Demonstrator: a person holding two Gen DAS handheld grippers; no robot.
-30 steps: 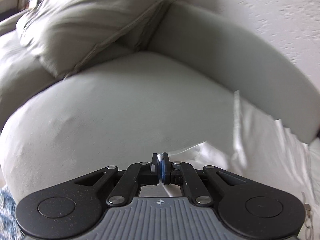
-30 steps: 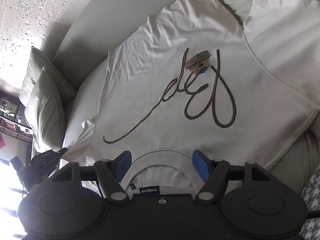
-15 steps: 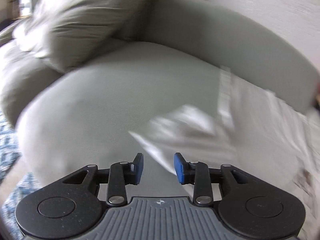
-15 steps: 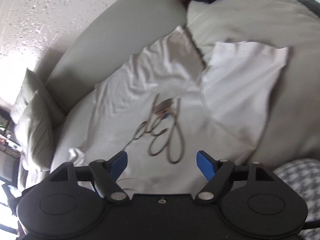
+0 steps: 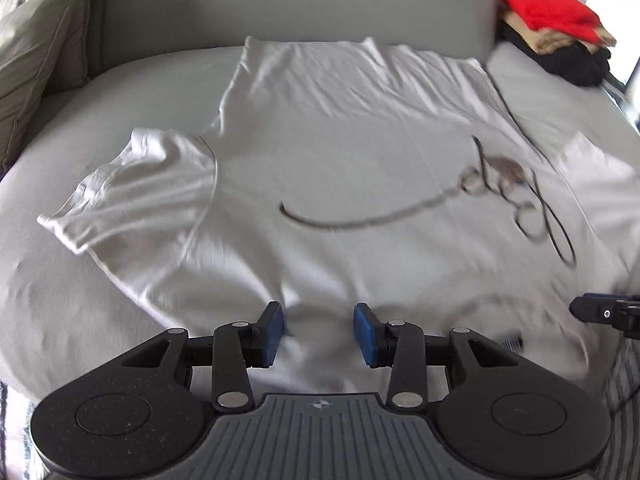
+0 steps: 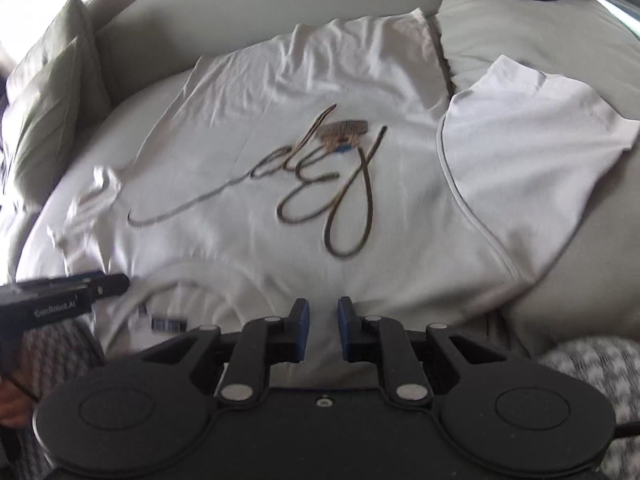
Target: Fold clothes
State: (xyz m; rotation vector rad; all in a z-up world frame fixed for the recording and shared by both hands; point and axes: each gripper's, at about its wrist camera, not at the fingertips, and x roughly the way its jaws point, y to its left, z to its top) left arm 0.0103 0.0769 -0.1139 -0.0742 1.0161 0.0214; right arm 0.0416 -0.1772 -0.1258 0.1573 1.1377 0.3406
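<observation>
A white T-shirt (image 5: 340, 160) with a brown script print (image 5: 500, 200) lies spread face up on a grey sofa seat, collar toward me, both sleeves out. It also shows in the right wrist view (image 6: 320, 160). My left gripper (image 5: 319, 332) is open and empty over the shirt's near edge, left of the collar. My right gripper (image 6: 323, 326) is partly open and empty, just right of the collar (image 6: 192, 280). The left gripper's body (image 6: 60, 296) shows at the left of the right wrist view.
The grey sofa (image 5: 120, 92) has a backrest behind the shirt and a pillow (image 5: 32, 40) at the far left. A pile of red, tan and black clothes (image 5: 560, 40) sits at the far right. A checkered fabric (image 6: 592, 364) lies at the near right.
My left gripper has opened, let go of the white cloth and swung right to face the shirt. My right gripper has narrowed its jaws and shifted to the right of the collar.
</observation>
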